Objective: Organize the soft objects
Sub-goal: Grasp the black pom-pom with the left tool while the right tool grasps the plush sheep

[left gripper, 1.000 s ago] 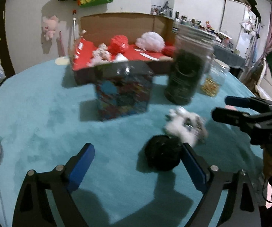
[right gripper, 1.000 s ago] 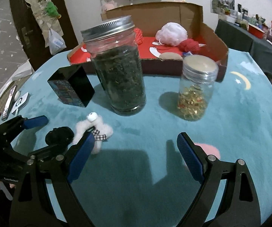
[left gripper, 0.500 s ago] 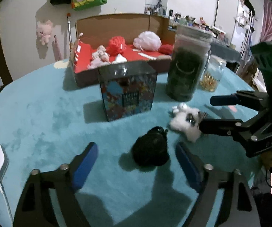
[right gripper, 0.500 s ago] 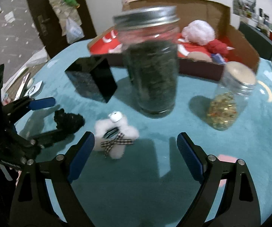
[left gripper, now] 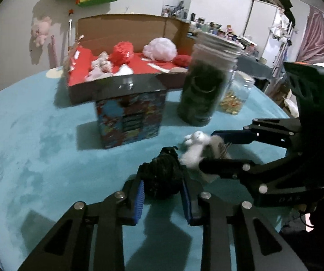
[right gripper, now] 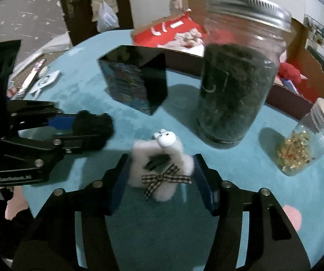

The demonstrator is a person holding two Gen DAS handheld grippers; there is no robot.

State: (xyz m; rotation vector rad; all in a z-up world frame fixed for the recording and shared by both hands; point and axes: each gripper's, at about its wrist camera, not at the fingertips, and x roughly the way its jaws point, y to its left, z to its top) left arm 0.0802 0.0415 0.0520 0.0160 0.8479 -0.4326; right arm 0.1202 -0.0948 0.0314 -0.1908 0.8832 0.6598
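- Cardboard box (left gripper: 126,29) is seen at the far side of the teal tablecloth (left gripper: 38,149), with a red lining; a red pompom (left gripper: 122,52), a white puff (left gripper: 160,48), a small pinkish plush (left gripper: 101,64) and a second red ball (left gripper: 182,59) are held inside it.
- Large glass jar (right gripper: 234,79), metal-lidded, is filled nearly to the shoulder with dark green dried matter; it is stood upright in front of the box.
- Small glass jar (right gripper: 311,140), closed with a pale lid, is partly filled with golden-yellow bits; it is set near the large jar, at its right in the right wrist view.
- Printed dark tin (left gripper: 130,117), lid shut, is stood between box and toys; its contents cannot be told.
- Black fuzzy toy (left gripper: 162,176) is pinched between the blue pads of the left gripper (left gripper: 163,192), whose fingers are drawn narrow against it, on or just above the cloth.
- White plush llama (right gripper: 162,167), with a checked bow, is bracketed by the right gripper (right gripper: 159,178); both pads are pressed at its flanks, so it appears held, low over the cloth.
- Both toys are found close together in front of the tin and large jar, outside the box.
- White flat device (right gripper: 45,82) is noted at the cloth's edge.
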